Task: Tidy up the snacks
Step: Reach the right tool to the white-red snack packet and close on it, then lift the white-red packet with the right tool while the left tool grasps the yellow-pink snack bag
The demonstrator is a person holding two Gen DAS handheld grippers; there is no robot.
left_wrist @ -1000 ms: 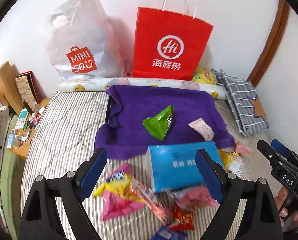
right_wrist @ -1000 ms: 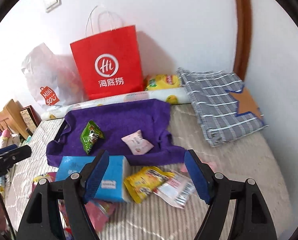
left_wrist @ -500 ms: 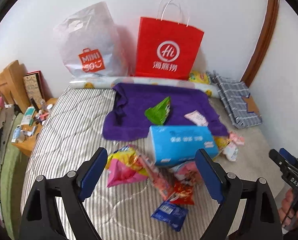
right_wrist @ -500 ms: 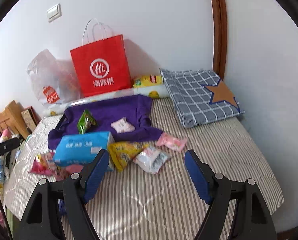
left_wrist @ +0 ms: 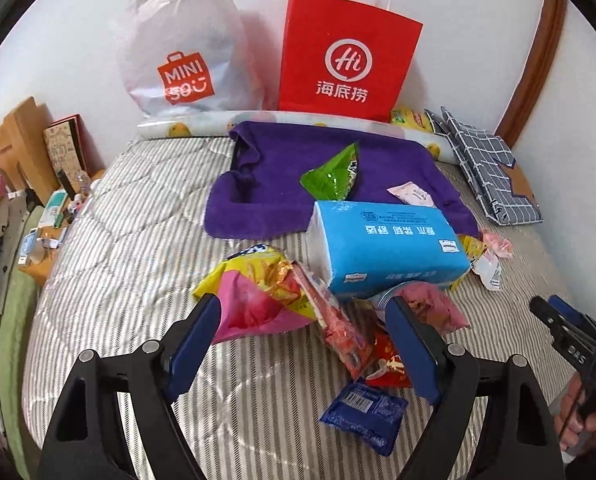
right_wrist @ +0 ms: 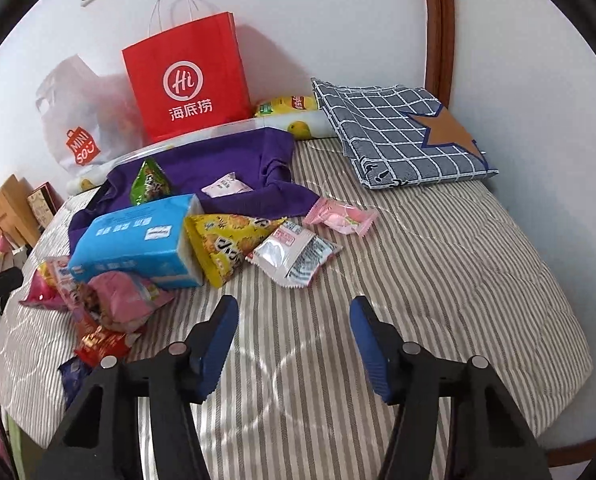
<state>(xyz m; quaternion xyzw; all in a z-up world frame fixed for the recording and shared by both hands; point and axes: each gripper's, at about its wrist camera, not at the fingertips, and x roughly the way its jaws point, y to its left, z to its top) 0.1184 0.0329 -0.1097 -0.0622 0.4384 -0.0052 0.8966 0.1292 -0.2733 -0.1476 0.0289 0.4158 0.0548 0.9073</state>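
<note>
Snack packets lie in a heap on the striped bed around a blue tissue pack (left_wrist: 385,244). A green packet (left_wrist: 331,176) and a small pink-white one (left_wrist: 411,194) rest on a purple towel (left_wrist: 278,168). My left gripper (left_wrist: 303,308) hovers over a pink-yellow packet (left_wrist: 254,296) and red packets (left_wrist: 341,332). Its jaws are closing slightly and press on nothing. A dark blue packet (left_wrist: 361,416) lies nearest. My right gripper (right_wrist: 294,306) is over bare bedding, its jaws closing with nothing between them. Ahead of it lie a yellow packet (right_wrist: 222,240), a silver-white one (right_wrist: 294,252) and a pink one (right_wrist: 339,218).
A red paper bag (left_wrist: 345,56) and a white plastic bag (left_wrist: 182,52) stand against the wall behind the towel. A checked pillow (right_wrist: 397,132) lies at the back right. A cluttered wooden bedside (left_wrist: 46,216) is on the left. The right gripper (left_wrist: 565,332) and a hand show at the left view's right edge.
Both grippers drew back from the purple towel toward the near side of the bed, bringing more packets into view. The right jaws have narrowed; the left jaws only slightly.
</note>
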